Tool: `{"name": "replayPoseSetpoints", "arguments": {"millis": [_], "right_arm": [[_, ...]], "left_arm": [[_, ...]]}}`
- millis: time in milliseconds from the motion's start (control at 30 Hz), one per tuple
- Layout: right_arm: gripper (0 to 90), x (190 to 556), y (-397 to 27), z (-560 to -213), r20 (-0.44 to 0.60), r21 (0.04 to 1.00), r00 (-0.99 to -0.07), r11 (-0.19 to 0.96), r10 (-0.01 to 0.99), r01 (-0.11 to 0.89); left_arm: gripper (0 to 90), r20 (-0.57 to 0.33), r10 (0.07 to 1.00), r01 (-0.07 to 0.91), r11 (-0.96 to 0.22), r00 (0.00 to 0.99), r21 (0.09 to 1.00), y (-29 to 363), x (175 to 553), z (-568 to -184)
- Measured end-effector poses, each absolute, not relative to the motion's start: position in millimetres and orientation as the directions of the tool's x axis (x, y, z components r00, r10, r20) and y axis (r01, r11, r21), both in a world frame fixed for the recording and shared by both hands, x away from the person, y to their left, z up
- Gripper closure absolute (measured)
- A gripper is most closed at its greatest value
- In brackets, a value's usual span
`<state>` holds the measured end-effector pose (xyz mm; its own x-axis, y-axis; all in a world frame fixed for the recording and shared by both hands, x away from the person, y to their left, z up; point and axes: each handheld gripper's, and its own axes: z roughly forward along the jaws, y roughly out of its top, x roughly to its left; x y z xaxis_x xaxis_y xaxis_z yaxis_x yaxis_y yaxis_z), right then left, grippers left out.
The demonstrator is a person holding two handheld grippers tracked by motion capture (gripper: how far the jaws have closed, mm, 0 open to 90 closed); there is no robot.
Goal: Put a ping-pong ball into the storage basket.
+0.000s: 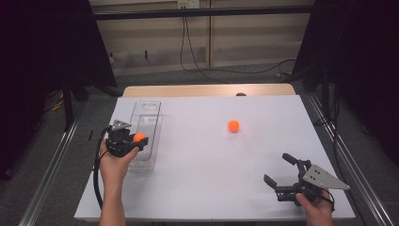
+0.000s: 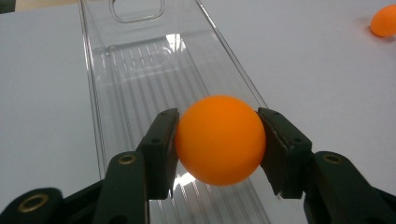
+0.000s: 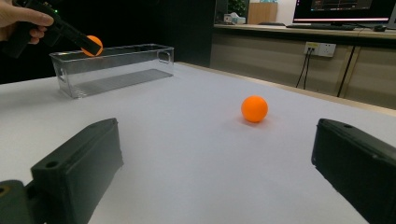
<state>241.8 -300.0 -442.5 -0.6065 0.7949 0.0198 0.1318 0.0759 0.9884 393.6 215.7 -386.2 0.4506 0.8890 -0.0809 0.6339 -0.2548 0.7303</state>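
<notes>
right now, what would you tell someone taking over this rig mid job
Left gripper: fingers shut on an orange ball, held over the clear bin at the table's left.
Right gripper: open, nothing between its fingers, near the table's right front corner, pointing toward the middle.
Second orange ball: loose on the white table, right of centre.
Done: first ball picked up and brought over the bin, which looks empty.
Left: probably release it into the bin, then fetch the loose ball.
</notes>
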Motion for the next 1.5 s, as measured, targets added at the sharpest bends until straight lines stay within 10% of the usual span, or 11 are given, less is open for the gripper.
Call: {"name": "replayPoseSetpoints", "arguments": {"millis": [1500], "right_arm": [[1.2, 242, -300, -442, 0.02, 0.988, -0.606, 0.076, 0.795, 0.131]], "left_arm": [[47.9, -0.086, 0.898, 0.65, -0.244, 0.432, 0.72, 216, 397, -394]]}}
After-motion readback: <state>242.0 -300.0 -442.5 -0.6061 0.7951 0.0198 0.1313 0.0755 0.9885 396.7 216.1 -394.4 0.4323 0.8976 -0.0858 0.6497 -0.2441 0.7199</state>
